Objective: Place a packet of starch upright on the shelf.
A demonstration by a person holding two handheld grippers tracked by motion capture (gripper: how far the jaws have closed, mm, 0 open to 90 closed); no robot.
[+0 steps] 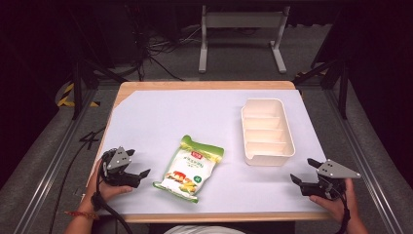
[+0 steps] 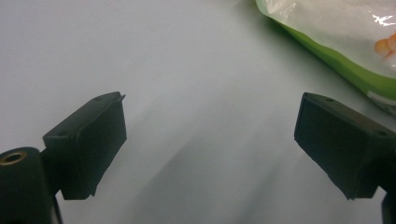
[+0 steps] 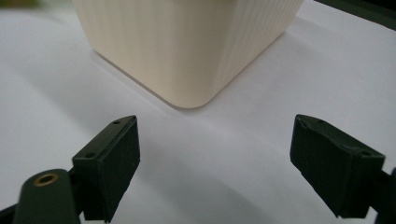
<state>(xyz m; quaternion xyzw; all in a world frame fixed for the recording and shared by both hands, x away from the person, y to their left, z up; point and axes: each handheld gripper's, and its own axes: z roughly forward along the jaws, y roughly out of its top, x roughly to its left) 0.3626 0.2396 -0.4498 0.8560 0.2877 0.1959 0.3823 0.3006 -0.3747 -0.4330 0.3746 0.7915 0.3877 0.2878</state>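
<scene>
Cream divided tray empty; snack bag beside it. Left gripper, right gripper jaws apart, holding nothing.

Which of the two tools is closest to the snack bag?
The left tool. It sits right beside the green and white snack bag, while the right tool waits far off, past the cream tray.

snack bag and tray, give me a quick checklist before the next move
1. Left tool open with nothing between the jaws: ok.
2. Right tool open and empty: ok.
3. Snack bag lies flat on the white sheet, apart from the left tool: ok.
4. Tray upright, its compartments empty: ok.
5. Path between bag and tray free of other things: ok.
6. Whether the bag is sealed: cannot tell.
</scene>
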